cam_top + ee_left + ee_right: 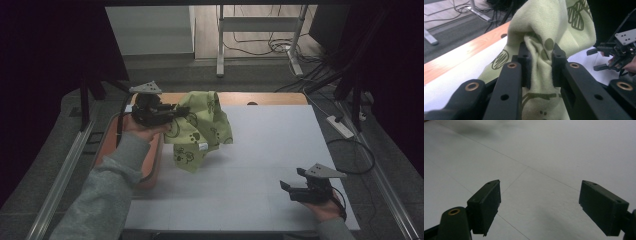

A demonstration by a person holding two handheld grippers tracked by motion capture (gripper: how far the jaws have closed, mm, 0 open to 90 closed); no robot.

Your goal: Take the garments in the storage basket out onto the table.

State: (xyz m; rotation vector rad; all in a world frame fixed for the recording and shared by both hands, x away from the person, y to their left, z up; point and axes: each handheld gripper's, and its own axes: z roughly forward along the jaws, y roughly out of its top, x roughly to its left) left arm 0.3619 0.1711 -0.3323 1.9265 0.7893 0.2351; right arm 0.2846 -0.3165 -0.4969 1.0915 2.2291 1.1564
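A light green cloth (pixel 200 127) with dark printed figures hangs above the white table top (pixel 260 145) at the back left, its lower corner touching the surface. My left gripper (pixel 175 112) is shut on a bunched fold of the green cloth (pixel 541 50), and both black pads (pixel 525 62) press into it. At the front right my right gripper (pixel 292 180) is held low over the table with its jaws wide apart. Between its pads (pixel 486 205) lies only bare white table top (pixel 544 157). The right gripper (pixel 599 58) also appears far off in the left gripper view.
An orange tub (pixel 150 165) sits at the table's left edge under my left forearm. A strip of wood (pixel 260 98) runs along the far edge. On the floor behind stand white stand legs (pixel 220 45) and cables; a power strip (pixel 340 125) lies to the right.
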